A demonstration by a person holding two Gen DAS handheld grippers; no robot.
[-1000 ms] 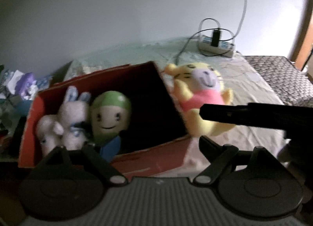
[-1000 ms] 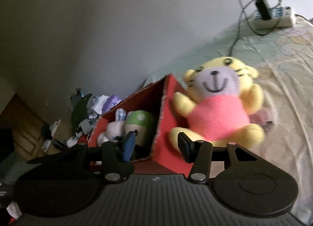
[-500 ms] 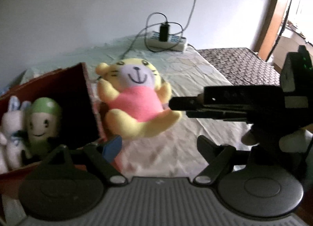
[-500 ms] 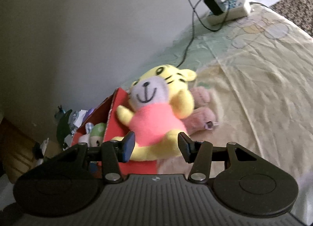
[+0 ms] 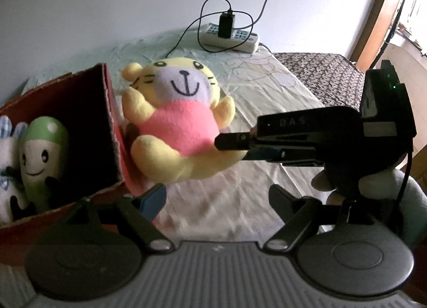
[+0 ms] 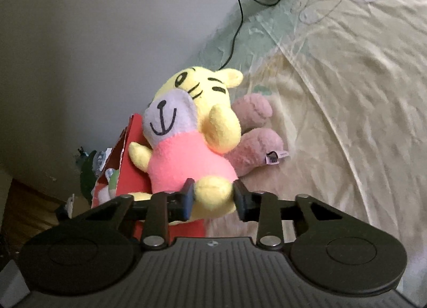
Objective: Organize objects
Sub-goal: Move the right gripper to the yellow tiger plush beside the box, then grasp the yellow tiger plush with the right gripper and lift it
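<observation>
1. Left gripper (image 5: 217,197): nearest the left wrist camera, its jaws stand wide apart with nothing between them, hovering over the pale bedsheet (image 5: 267,110); one finger carries a blue pad.
2. Right gripper (image 6: 213,198): its two fingers are clamped on one yellow foot of the yellow tiger plush (image 6: 186,131). In the left wrist view the same gripper (image 5: 232,145) reaches in from the right, fingers stacked one above the other on the toy's lower body.
3. Yellow tiger plush (image 5: 176,121) (pink shirt, pale muzzle, anchor-shaped mouth): held upright, just beside the outer right wall of the red cardboard box (image 5: 106,110); whether it touches the wall cannot be told.
4. Red cardboard box (image 6: 130,169): open side towards the camera, resting on the bed. Inside it sit a green-capped plush (image 5: 44,158) with a smiling face and, to its left at the frame edge, a white plush (image 5: 8,164) with checked ears.
5. Pink plush (image 6: 256,142): lies on the sheet behind the tiger, a small label at its side.
6. Power strip (image 5: 230,38): farthest, against the wall at the bed's far end, with a black adapter (image 5: 226,24) plugged in and cables looping around it.
</observation>
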